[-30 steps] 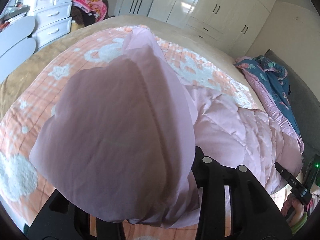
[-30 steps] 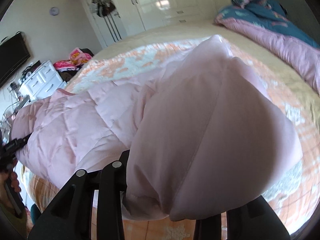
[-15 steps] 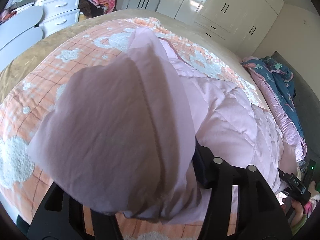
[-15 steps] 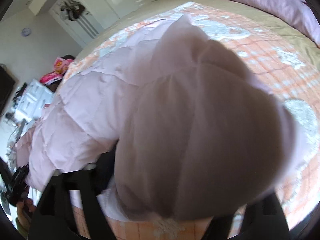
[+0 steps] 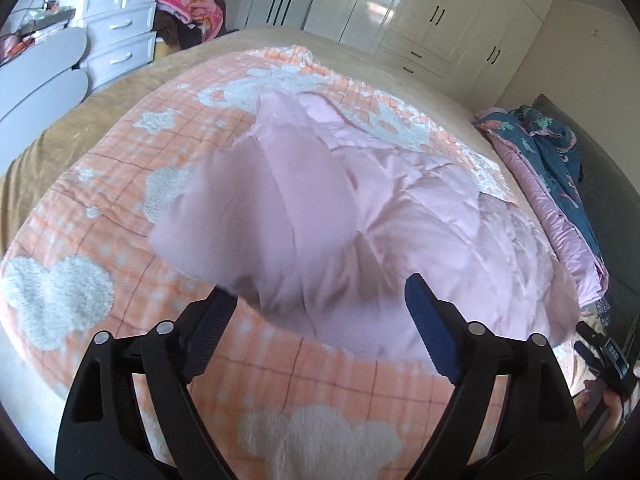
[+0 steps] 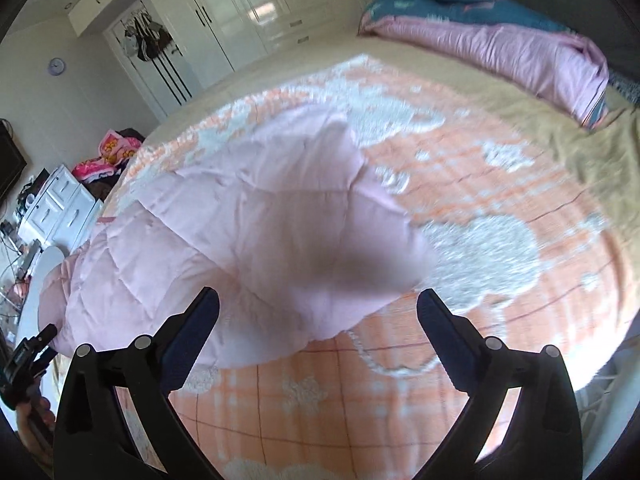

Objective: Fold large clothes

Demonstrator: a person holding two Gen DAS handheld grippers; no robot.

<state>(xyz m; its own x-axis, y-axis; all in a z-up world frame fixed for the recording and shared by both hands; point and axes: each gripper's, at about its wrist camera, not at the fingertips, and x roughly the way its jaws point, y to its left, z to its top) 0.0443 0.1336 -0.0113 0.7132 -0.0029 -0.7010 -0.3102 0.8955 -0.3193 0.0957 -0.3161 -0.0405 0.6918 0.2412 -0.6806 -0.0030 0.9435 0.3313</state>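
A pink quilted jacket lies on the orange checked blanket on the bed. One sleeve lies folded over its left side. In the right wrist view the jacket has its other sleeve folded over the body. My left gripper is open and empty just in front of the jacket's near edge. My right gripper is open and empty at the folded sleeve's near edge. The right gripper also shows at the left wrist view's far right.
A rolled pink and blue duvet lies along the bed's right side, seen too in the right wrist view. White drawers stand left of the bed. White wardrobes line the far wall.
Both grippers have let go of the sleeves and opened. The sleeves have dropped onto the jacket, and both grippers have pulled back toward the near bed edge.
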